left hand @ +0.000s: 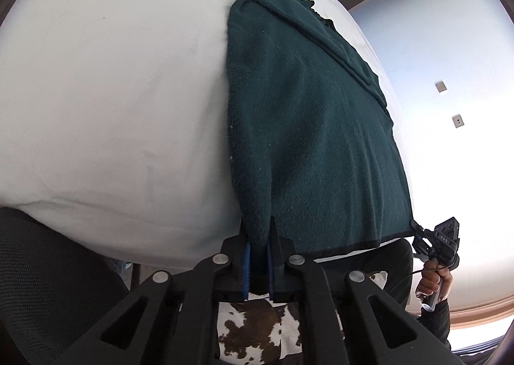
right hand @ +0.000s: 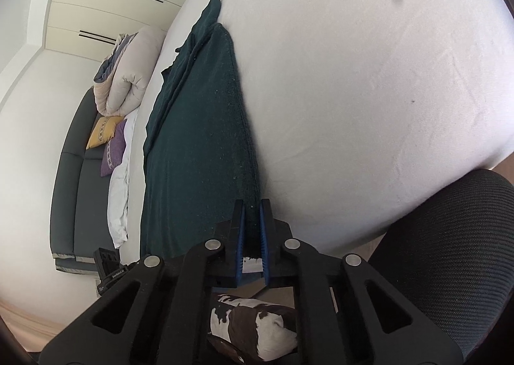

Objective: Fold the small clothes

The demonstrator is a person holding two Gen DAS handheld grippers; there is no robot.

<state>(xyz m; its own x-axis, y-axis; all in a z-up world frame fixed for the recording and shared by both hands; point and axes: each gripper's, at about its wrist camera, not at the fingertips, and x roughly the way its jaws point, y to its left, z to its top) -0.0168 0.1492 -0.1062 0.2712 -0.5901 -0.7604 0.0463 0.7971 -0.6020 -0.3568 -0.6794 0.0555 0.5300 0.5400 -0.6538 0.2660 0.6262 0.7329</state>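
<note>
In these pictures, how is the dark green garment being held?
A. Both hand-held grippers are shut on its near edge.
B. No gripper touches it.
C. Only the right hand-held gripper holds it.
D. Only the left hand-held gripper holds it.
A: the left hand-held gripper and the right hand-held gripper each have green cloth of the garment pinched between their blue pads at the near edge.

This is a bedroom in a home. A bed with a white sheet (right hand: pixel 353 75) fills most of both views, and beside it stands a dark sofa (right hand: pixel 69 178) piled with a rolled beige duvet (right hand: pixel 128 79), a yellow cushion (right hand: pixel 102 131) and a purple cushion (right hand: pixel 113 153). Behind the sofa a cream built-in wardrobe (right hand: pixel 106 8) lines the wall, and wall sockets (left hand: pixel 440 86) show in the left wrist view.
</note>
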